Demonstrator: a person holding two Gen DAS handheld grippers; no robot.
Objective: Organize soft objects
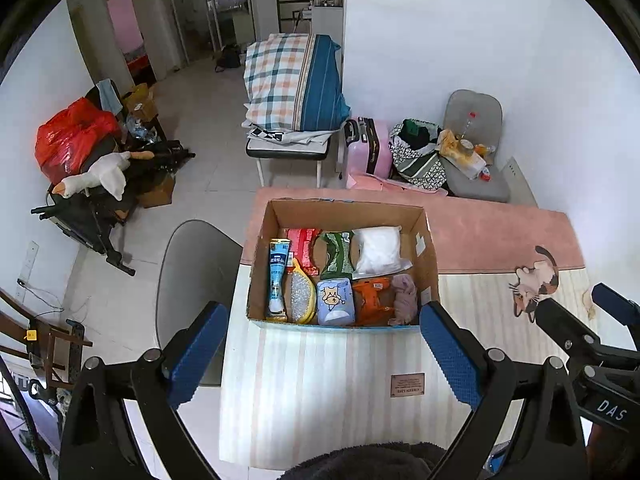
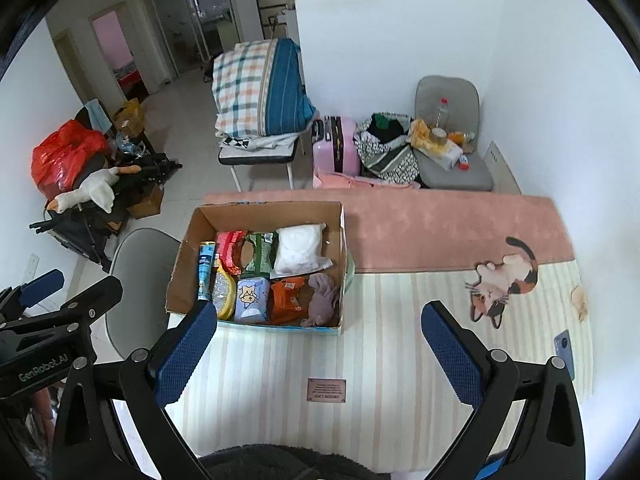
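Observation:
An open cardboard box (image 1: 428,248) (image 2: 188,256) stands on the table mat. It holds several soft packs: a white bag (image 1: 378,250) (image 2: 300,246), a green pack (image 1: 336,256), a red pack (image 1: 304,248), a blue tissue pack (image 1: 335,302) (image 2: 251,298), an orange pack (image 1: 372,300) (image 2: 286,298), a mauve cloth (image 1: 405,298) (image 2: 323,300), a blue tube (image 1: 277,280) and a yellow-rimmed scrubber (image 1: 300,296). My left gripper (image 1: 322,340) is open and empty, just short of the box's near wall. My right gripper (image 2: 318,340) is open and empty, over the mat to the right of the box.
The striped mat (image 2: 392,320) with a cat picture (image 2: 500,280) covers the table; a pink band (image 2: 440,228) lies behind. A phone (image 2: 564,350) lies at the right edge. A grey chair (image 1: 192,280) stands left of the table. Another chair, a suitcase and bags stand beyond.

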